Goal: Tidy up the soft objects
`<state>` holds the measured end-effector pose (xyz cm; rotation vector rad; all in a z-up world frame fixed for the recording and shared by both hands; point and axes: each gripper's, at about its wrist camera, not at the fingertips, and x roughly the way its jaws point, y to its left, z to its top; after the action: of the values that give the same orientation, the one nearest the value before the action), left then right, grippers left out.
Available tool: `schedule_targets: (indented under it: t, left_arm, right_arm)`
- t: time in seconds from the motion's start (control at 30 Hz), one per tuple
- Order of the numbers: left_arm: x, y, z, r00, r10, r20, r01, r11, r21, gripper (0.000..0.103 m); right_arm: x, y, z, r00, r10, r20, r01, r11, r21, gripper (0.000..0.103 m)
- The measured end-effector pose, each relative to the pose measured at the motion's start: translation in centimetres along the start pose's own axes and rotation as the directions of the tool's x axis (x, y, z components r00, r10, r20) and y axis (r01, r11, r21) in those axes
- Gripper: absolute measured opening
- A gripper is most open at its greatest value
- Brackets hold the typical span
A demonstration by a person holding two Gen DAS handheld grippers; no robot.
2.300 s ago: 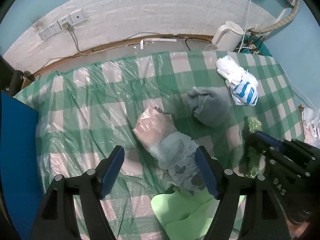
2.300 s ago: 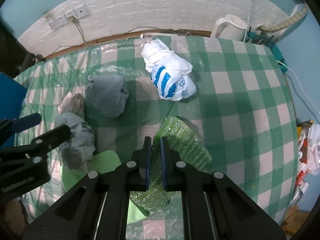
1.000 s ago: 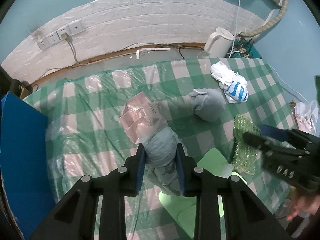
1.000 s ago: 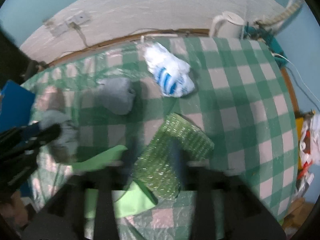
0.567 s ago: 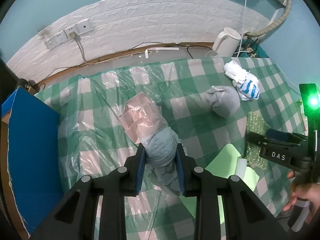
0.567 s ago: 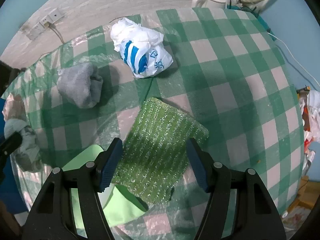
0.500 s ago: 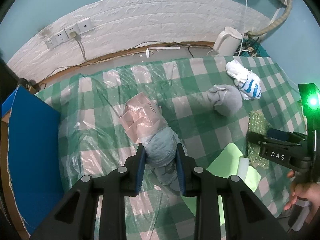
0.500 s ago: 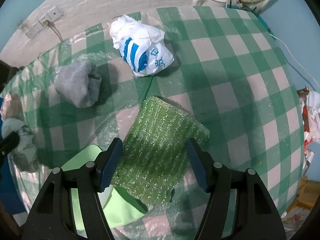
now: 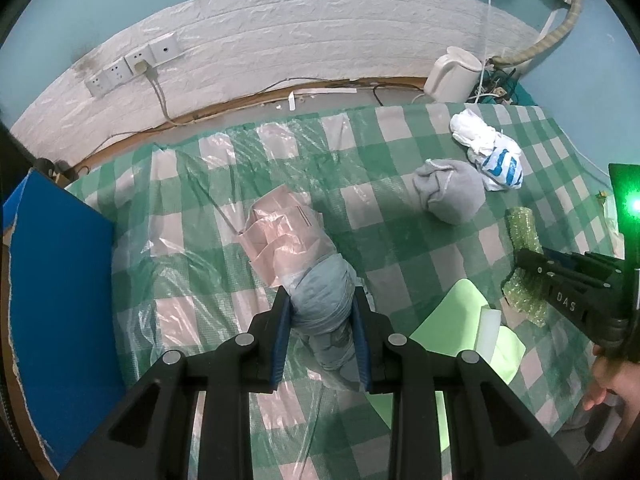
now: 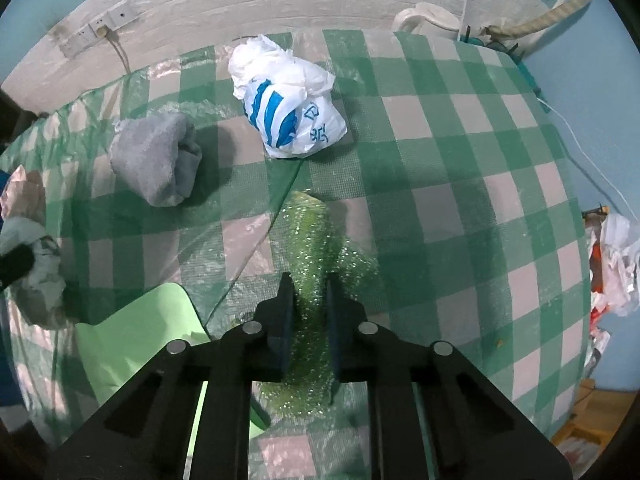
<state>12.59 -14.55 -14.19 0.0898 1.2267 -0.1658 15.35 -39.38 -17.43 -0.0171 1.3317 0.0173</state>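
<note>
The pale blue-grey cloth bundle [image 9: 322, 294] sits pinched between the two blue-padded fingers of the left gripper [image 9: 321, 312], its lower end hanging toward the camera over the green-and-white checked tablecloth [image 9: 380, 168]. A crumpled pink plastic bag [image 9: 280, 236] lies against the far end of the bundle; from here I can't tell whether the two are joined or only touching. Over on the right, the right gripper [image 10: 310, 320] has its fingers drawn in on a sheet of green bubble wrap [image 10: 308, 240], which is bunched up into a narrow ridge between the pads and spreads out flat again beyond them. Just beside that wrap, toward the left gripper, lies a light green foam sheet [image 10: 140, 332], partly tucked under the wrap's near edge. Farther back on the table a rolled grey sock [image 10: 156, 160] rests by itself, and near it, a little toward the wall, a knotted white plastic bag with blue stripes [image 10: 288, 116]. The tablecloth is covered with a clear, wrinkled plastic film. A white electric kettle [image 9: 452, 74] stands at the back right corner by the white brick-pattern wall [image 9: 320, 28], where a row of wall sockets [image 9: 128, 66] has a cable plugged in. A blue board [image 9: 56, 300] stands along the left edge of the table.
</note>
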Motion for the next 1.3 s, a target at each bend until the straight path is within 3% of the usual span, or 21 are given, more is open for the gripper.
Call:
schedule_targets:
  t: [0.67,1.3]
  left_arm:
    - [-4.3,0.8,-1.8,0.997,0.027,0.077,-0.03,0.999,0.035,0.029]
    - [-9.3,2.0,-4.3,0.988,0.049,0.144,-0.058,0.996,0.06,0.029]
  right_arm:
    - [-6.0,1.7,-1.2,0.994,0.008,0.112,0.003,0.995,-0.101,0.012]
    - [-12.0,5.1,-2.9,0.977,0.093,0.192,-0.052,0.976,-0.21,0.012]
